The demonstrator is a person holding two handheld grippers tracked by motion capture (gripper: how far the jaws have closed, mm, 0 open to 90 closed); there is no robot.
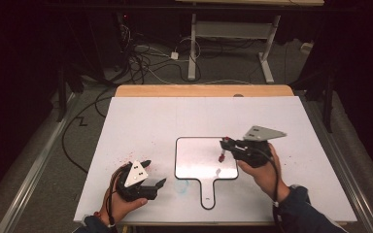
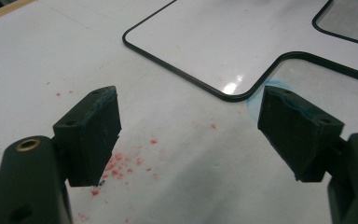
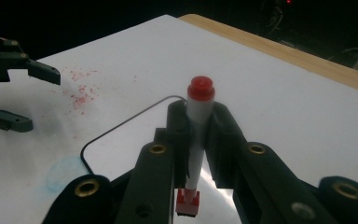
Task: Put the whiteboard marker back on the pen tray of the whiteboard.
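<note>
Clamped mid-barrel between the pressed-together jaws of the right gripper (image 3: 198, 135), slim white plastic marker with red cap (image 3: 199, 116): probably light, stiff, slippery, best held mid-barrel; left gripper (image 2: 191, 135) gaping wide, holding nothing.

In front of you stands a desk (image 1: 141, 91) with a pale wooden top, and a big white sheet (image 1: 141, 126) covers almost all of it, leaving a strip of wood bare along the far edge. Your landmark is the small black-rimmed whiteboard (image 1: 196, 155) lying flat on that sheet, its short handle pointing toward you. Just left of the handle you see a faint blue smudge (image 1: 182, 187), and farther left of the whiteboard red specks (image 1: 121, 158) are scattered on the sheet.
</note>
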